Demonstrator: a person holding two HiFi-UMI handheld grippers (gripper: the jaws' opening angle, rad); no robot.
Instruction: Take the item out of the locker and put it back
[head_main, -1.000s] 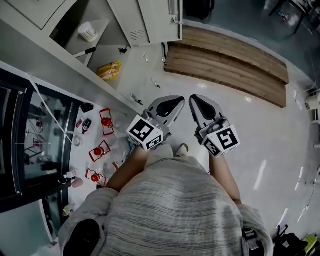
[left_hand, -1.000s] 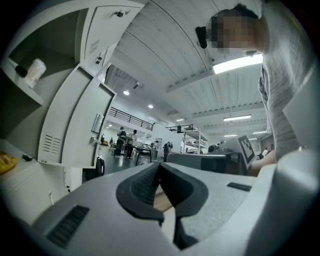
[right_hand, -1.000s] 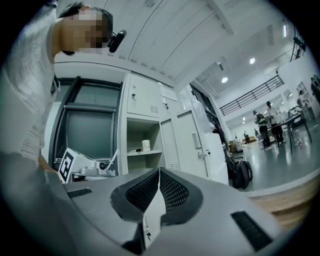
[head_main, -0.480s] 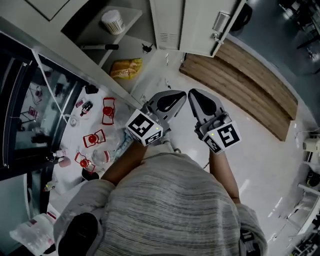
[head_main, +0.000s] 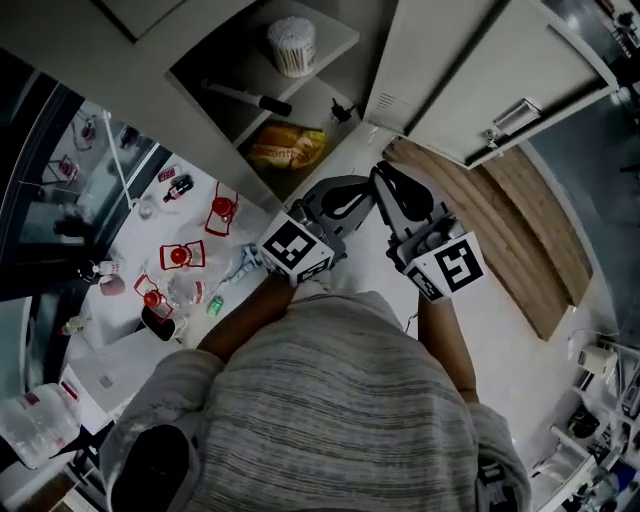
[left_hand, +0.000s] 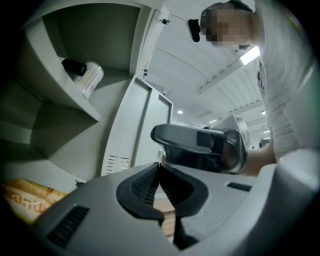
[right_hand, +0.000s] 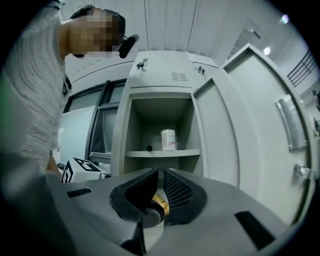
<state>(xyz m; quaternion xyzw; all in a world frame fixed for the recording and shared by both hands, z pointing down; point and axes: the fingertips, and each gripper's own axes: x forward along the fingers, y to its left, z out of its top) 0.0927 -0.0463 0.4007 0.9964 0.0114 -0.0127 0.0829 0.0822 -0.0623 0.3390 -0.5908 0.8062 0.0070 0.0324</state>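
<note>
Lab: steel locker (right_hand: 160, 75), bottle-strewn bench (head_main: 120, 345)

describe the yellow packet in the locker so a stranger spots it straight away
Look into the open grey locker. Under its shelf, on the bottom, lies the packet. It alone is yellow and crinkly; the white tub and black pen sit above.

You: grey striped knit sweater (head_main: 340, 400), sleeves ending above forearms. Your left hand-held gripper (head_main: 362, 192) and right hand-held gripper (head_main: 383, 178): pale grey shells, black ribbed pads (right_hand: 177, 194), white cubes (head_main: 452, 265) with black square markers.
</note>
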